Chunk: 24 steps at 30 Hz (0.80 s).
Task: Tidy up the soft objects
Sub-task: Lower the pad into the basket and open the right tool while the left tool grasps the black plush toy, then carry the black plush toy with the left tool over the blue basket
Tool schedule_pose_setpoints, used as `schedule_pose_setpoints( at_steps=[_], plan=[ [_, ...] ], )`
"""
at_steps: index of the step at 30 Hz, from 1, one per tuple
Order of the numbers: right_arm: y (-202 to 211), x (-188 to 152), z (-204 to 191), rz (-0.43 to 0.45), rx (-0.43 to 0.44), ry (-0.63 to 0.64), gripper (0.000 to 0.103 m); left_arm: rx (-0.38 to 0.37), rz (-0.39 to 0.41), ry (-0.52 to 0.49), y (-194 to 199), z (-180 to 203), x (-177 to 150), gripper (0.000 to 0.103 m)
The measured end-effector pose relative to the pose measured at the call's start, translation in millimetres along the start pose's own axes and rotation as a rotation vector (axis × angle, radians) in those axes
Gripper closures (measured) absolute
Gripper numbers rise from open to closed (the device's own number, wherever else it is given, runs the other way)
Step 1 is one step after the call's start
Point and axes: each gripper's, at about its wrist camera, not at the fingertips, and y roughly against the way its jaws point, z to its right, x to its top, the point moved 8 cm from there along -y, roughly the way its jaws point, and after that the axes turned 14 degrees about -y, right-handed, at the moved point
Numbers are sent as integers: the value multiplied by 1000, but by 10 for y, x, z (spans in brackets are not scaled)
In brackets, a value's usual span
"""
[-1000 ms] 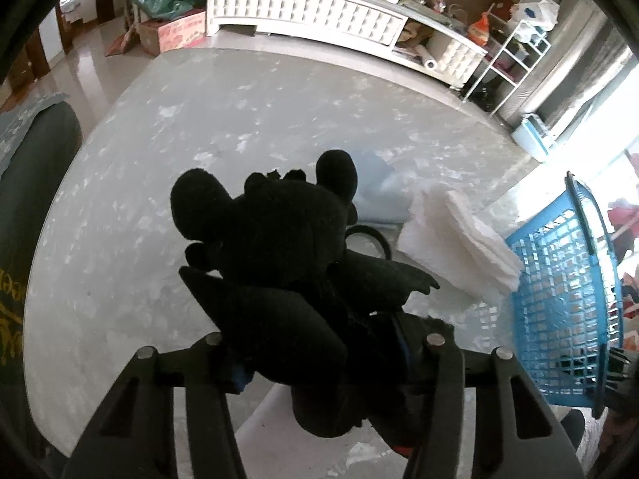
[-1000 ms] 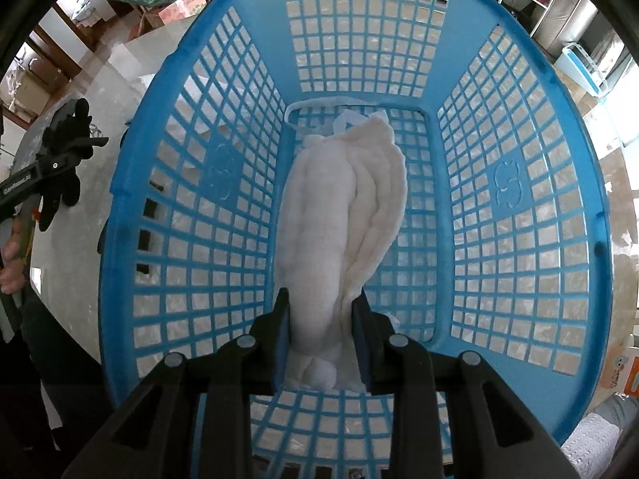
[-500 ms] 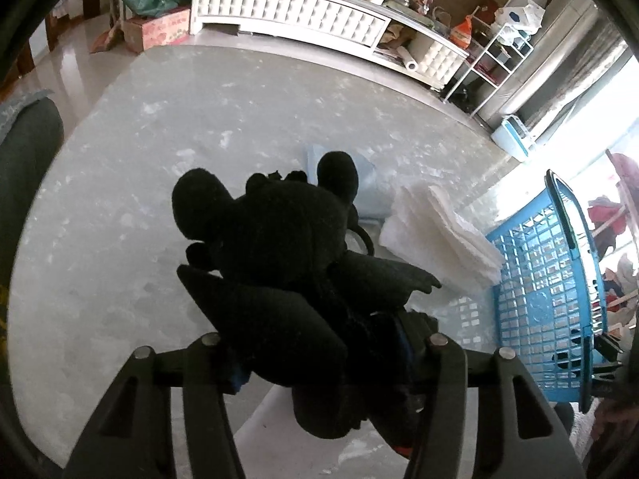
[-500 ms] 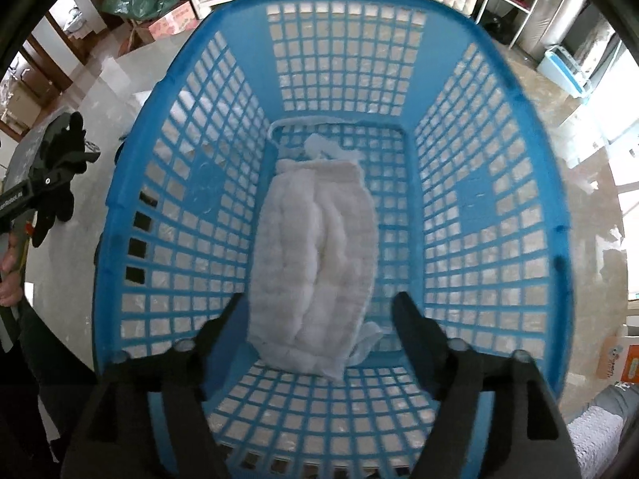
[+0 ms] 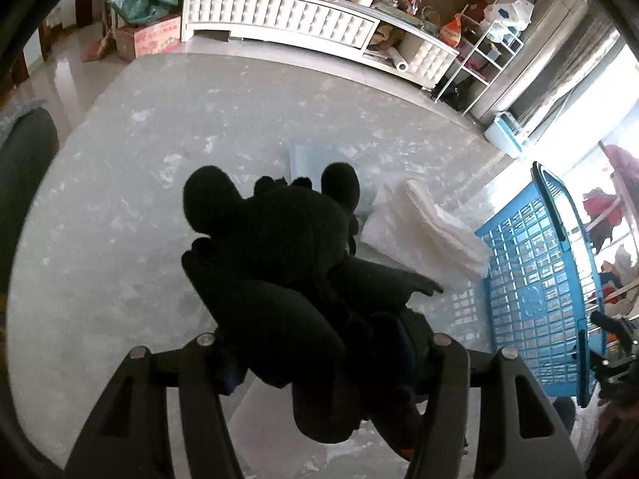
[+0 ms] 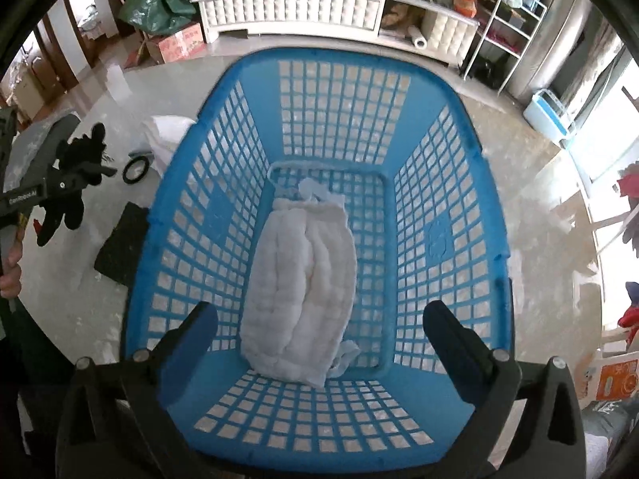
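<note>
Right gripper [image 6: 319,331]: jaws spread wide and opening, nothing pinched between them. It is held above the blue basket [image 6: 475,207], pointing down into it. A white folded cloth [image 6: 299,299] is seen lying lengthwise on the basket floor, between the fingers in view but not touched by them.

Left gripper [image 5: 323,363]: jaws opening a little, yet a black plush toy [image 5: 275,247] is pinched by its lower body between them. The toy is held above the grey marble table [image 5: 120,207], ears up, one wing stuck out to the right.

On the table beyond the toy a stack of white cloths [image 5: 423,235] is seen just beside the basket [image 5: 535,279], with a pale blue cloth [image 5: 315,159] behind it.

From the right wrist view, a black ring [image 6: 135,169] and a dark cloth [image 6: 120,247] are noted on the table left of the basket.
</note>
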Motion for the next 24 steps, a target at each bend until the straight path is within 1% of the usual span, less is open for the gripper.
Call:
schedule_pose_setpoints(
  at_steps=[5, 8, 10, 12, 14, 18, 24],
  plan=[
    [82, 40, 49, 20, 15, -23, 0, 28, 9, -28, 147, 70, 34, 49],
    [164, 37, 88, 35, 21, -32, 0, 37, 31, -69, 276, 178, 71, 53],
    [212, 30, 128, 45, 22, -41, 0, 35, 44, -83, 363, 256, 97, 53],
    [281, 14, 173, 53, 28, -51, 0, 2, 66, -86, 481, 372, 143, 53],
    [322, 0, 212, 59, 28, -56, 0, -11, 83, -99, 562, 467, 184, 53],
    [401, -32, 316, 67, 35, -75, 0, -33, 126, -159, 770, 760, 284, 53],
    [505, -46, 477, 87, 35, -98, 0, -93, 150, -238, 951, 1226, 334, 53]
  ],
)
